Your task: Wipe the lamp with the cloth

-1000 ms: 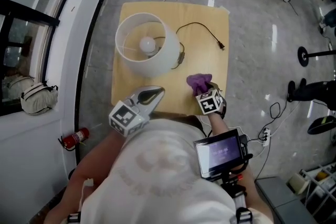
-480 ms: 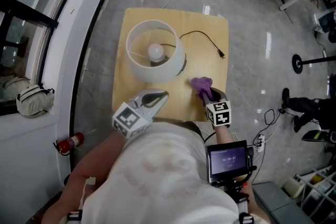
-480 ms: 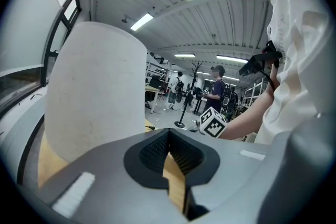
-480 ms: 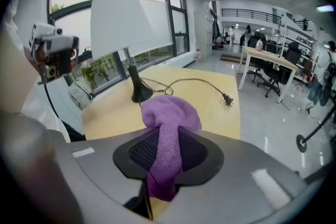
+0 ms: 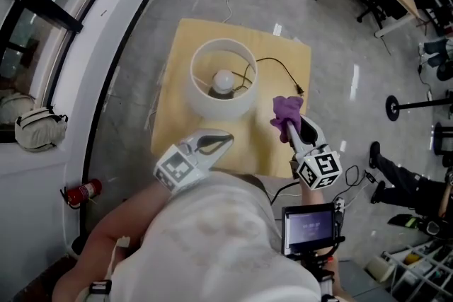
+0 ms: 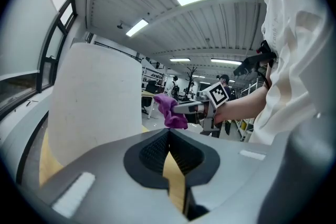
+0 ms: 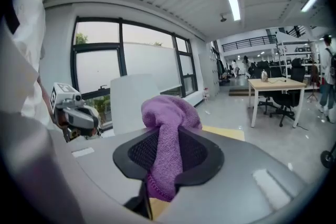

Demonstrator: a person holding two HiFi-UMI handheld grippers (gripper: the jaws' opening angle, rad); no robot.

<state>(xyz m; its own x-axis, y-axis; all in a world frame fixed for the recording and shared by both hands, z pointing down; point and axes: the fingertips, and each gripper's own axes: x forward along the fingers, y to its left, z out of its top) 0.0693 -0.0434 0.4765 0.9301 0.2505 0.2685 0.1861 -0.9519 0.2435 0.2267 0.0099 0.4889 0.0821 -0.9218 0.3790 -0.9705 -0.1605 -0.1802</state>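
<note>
The lamp [image 5: 223,85] has a white drum shade and a bare bulb, and it stands on a small wooden table [image 5: 177,120]. To the right of the shade my right gripper [image 5: 290,125] hangs above the table, shut on the purple cloth [image 5: 287,109]. In the right gripper view the cloth [image 7: 168,128] bulges up between the pads, with the shade [image 7: 134,99] behind it. My left gripper [image 5: 214,141] hovers at the table's near edge just in front of the lamp, shut and empty. In the left gripper view the shade [image 6: 94,97] fills the left side, and the cloth [image 6: 170,110] shows to its right.
The lamp's black cord and plug [image 5: 283,71] lie on the table behind the cloth. A curved white wall runs along the left, with a fire extinguisher [image 5: 81,191] and a bag [image 5: 32,129] beside it. Desks and chairs stand at the far right.
My right gripper has lifted the purple cloth off the table and now holds it up beside the shade. The left gripper has risen slightly.
</note>
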